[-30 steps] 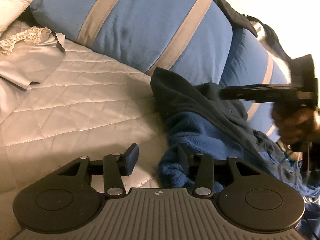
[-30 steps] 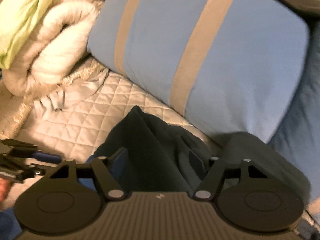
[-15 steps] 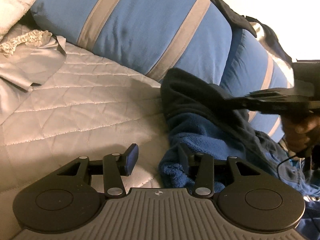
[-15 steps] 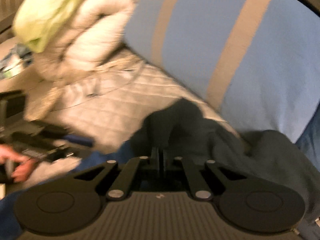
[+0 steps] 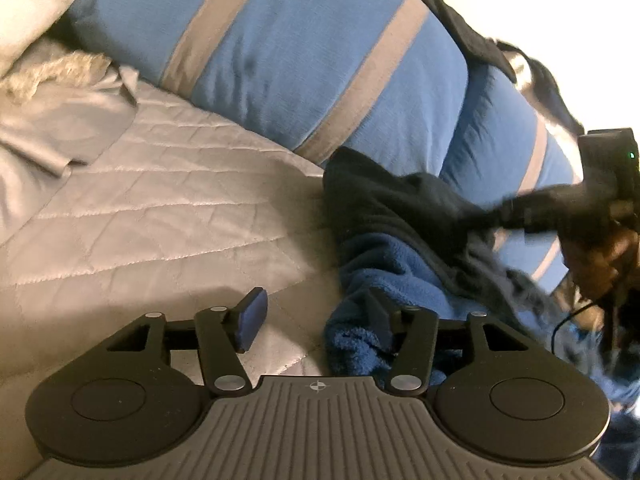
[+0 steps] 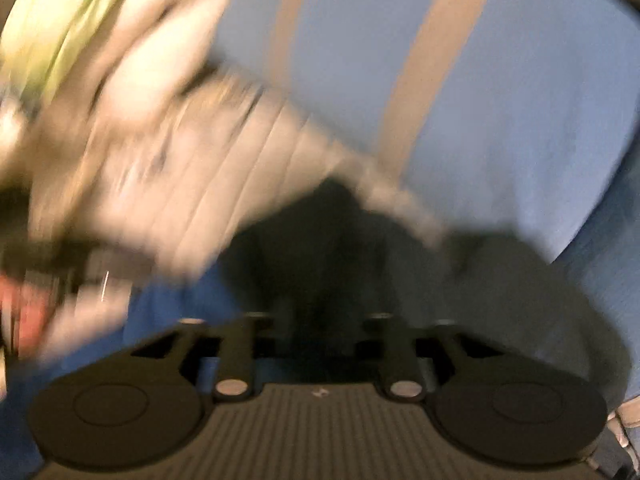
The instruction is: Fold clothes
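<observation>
Opening, both hand-held grippers released: left at fleece edge, bare quilt alongside.

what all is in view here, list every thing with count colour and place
pillow: two, blue with tan stripes, along the back of the bed
quilt: one, pale grey, quilted, covers the bed
fleece garment: one, blue and dark navy, crumpled in front of the pillows
grey cloth: one, left on the quilt
bundled bedding: cream and green, blurred, far left
left hand-held gripper: black, jaws apart at the fleece edge, just opening
right hand-held gripper: black, jaws apart over the dark cloth, just opening
hand: one, holds the right tool
</observation>
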`<control>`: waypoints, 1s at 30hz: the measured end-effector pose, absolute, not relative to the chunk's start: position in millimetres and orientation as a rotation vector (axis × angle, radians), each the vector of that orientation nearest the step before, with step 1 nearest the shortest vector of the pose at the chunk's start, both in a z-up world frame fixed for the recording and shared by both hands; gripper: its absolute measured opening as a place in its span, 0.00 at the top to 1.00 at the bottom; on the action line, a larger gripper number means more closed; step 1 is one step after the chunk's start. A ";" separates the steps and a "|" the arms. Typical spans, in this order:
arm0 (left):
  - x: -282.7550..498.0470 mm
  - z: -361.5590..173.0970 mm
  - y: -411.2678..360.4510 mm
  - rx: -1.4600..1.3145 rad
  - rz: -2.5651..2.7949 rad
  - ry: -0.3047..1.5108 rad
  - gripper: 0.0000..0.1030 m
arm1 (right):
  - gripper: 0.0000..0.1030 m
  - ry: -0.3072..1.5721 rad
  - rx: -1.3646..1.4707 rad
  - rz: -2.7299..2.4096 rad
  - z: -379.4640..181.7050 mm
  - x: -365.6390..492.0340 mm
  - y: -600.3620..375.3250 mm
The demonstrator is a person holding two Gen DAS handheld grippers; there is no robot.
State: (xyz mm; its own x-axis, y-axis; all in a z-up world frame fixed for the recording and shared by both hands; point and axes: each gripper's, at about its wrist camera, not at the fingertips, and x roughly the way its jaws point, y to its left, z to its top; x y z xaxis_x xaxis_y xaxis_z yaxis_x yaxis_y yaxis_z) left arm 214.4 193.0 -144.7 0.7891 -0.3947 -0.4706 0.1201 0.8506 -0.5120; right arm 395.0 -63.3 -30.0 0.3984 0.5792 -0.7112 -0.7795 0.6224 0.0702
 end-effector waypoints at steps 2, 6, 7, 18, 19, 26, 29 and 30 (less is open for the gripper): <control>214.8 -148.0 205.6 -0.580 -0.275 0.610 0.47 | 0.23 0.770 -0.161 0.849 -22.4 419.5 -63.2; 212.8 -151.7 221.3 -0.707 -0.285 0.608 0.47 | 0.23 0.800 -0.070 0.840 -32.8 452.1 -41.2; 212.7 -150.9 221.0 -0.702 -0.290 0.612 0.47 | 0.24 0.812 -0.058 0.843 -38.3 458.0 -33.7; 197.9 -139.8 200.3 -0.395 -0.326 0.652 0.47 | 0.91 0.857 -0.147 0.752 -83.7 470.1 21.6; 197.3 -138.5 195.6 -0.349 -0.330 0.653 0.47 | 0.92 0.856 -0.128 0.746 -82.2 470.8 18.1; 201.1 -133.6 164.7 -0.124 -0.360 0.632 0.48 | 0.93 0.881 0.005 0.718 -73.6 482.1 -1.7; 206.9 -131.3 149.3 0.005 -0.343 0.614 0.47 | 0.93 0.883 -0.005 0.724 -69.5 481.8 -0.9; 208.5 -130.4 144.5 0.048 -0.342 0.605 0.48 | 0.93 0.885 -0.004 0.725 -68.8 481.3 -0.5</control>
